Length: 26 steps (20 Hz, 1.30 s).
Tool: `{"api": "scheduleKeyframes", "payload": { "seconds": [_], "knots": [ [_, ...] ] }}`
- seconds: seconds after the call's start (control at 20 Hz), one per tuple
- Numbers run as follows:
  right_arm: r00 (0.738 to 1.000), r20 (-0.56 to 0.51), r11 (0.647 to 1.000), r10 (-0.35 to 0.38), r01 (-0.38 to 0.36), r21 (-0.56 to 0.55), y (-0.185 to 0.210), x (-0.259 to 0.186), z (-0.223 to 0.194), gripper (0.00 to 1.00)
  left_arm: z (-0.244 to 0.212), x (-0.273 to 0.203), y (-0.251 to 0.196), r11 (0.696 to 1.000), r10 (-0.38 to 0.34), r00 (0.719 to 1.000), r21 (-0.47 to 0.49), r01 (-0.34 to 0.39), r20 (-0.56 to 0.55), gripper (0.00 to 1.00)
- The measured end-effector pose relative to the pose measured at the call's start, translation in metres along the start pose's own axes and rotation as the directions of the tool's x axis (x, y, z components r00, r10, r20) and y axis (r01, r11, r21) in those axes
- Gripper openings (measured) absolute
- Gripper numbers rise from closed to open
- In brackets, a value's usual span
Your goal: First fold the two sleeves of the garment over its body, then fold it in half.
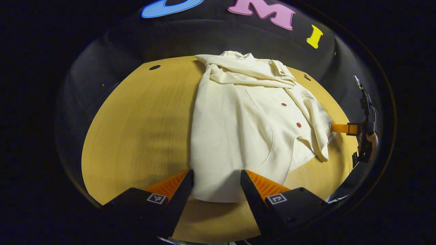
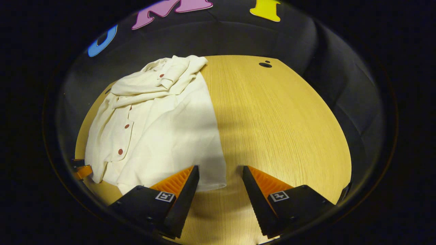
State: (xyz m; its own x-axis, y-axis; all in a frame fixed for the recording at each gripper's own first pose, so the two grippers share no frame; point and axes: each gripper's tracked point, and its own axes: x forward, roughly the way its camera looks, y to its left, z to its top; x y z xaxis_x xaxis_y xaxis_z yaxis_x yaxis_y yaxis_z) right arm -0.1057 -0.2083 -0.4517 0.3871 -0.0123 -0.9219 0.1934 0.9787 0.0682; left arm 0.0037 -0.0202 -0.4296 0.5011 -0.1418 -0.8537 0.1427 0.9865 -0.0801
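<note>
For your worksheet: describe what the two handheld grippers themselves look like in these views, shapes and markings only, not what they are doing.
Each gripper, left gripper and right gripper, has two wedge-shaped fingers with ribbed inner faces, mounted on black blocks. Each block carries a small square black-and-white marker tag.

We see a plain cream shirt (image 1: 231,136) with no print, fastened by small dark red buttons (image 1: 298,125). It lies on a table (image 2: 282,126) of yellow-tan wood with fine straight grain. The table has small black holes (image 2: 265,64). Behind it hangs black cloth (image 2: 238,37).
</note>
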Motion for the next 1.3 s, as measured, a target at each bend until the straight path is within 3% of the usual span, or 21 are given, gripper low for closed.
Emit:
{"api": "scheduleKeyframes", "payload": {
  "seconds": [0.05, 0.1, 0.15, 0.2, 0.25, 0.35, 0.5, 0.7, 0.9, 1.05, 1.3],
  "knots": [
    [1.000, -0.011, 1.000, 0.003, -0.003, -0.010, 0.001, -0.002, -0.003, 0.80, -0.001, 0.003, -0.003, 1.000, 0.002, 1.000, 0.001, -0.002, -0.011, 0.77],
    [1.000, -0.006, 1.000, 0.013, -0.013, -0.014, 0.006, 0.001, 0.000, 0.74, 0.001, 0.005, -0.007, 1.000, 0.001, 1.000, 0.010, -0.001, -0.014, 0.71],
    [1.000, -0.013, 0.999, 0.024, -0.024, -0.023, 0.012, 0.000, -0.002, 0.63, 0.001, 0.006, -0.012, 1.000, -0.011, 1.000, 0.016, 0.011, -0.019, 0.52],
    [0.999, -0.009, 0.999, 0.032, -0.032, -0.035, 0.016, 0.000, -0.002, 0.54, 0.002, 0.006, -0.015, 1.000, -0.016, 1.000, 0.022, 0.017, -0.021, 0.47],
    [0.999, -0.008, 0.998, 0.042, -0.042, -0.036, 0.022, 0.001, -0.001, 0.36, 0.004, 0.006, -0.020, 0.999, -0.030, 0.999, 0.028, 0.031, -0.028, 0.28],
    [1.000, 0.005, 0.999, 0.008, -0.008, -0.040, 0.024, 0.001, 0.002, 0.06, 0.007, 0.005, -0.027, 0.998, -0.067, 0.997, -0.022, 0.066, -0.044, 0.13],
    [1.000, -0.026, 0.994, -0.011, 0.008, -0.111, 0.029, -0.003, 0.000, 0.05, 0.030, -0.004, -0.032, 0.987, -0.121, 0.993, -0.106, 0.120, 0.000, 0.07],
    [0.997, 0.080, 0.994, 0.014, -0.005, -0.112, 0.042, -0.026, 0.054, 0.05, 0.090, -0.032, -0.030, 0.989, -0.135, 0.986, -0.043, 0.140, 0.098, 0.06],
    [0.975, 0.211, 0.995, 0.074, -0.057, -0.085, 0.069, -0.045, 0.131, 0.05, 0.173, -0.052, -0.032, 0.984, -0.178, 0.962, 0.040, 0.174, 0.207, 0.06],
    [0.940, 0.325, 0.994, 0.104, -0.089, -0.059, 0.088, -0.052, 0.203, 0.05, 0.245, -0.052, -0.036, 0.978, -0.206, 0.931, 0.099, 0.185, 0.301, 0.06],
    [0.865, 0.491, 0.993, 0.107, -0.070, -0.094, 0.116, -0.047, 0.312, 0.05, 0.349, -0.031, -0.034, 0.978, -0.205, 0.874, 0.135, 0.161, 0.441, 0.06]
  ]
}}
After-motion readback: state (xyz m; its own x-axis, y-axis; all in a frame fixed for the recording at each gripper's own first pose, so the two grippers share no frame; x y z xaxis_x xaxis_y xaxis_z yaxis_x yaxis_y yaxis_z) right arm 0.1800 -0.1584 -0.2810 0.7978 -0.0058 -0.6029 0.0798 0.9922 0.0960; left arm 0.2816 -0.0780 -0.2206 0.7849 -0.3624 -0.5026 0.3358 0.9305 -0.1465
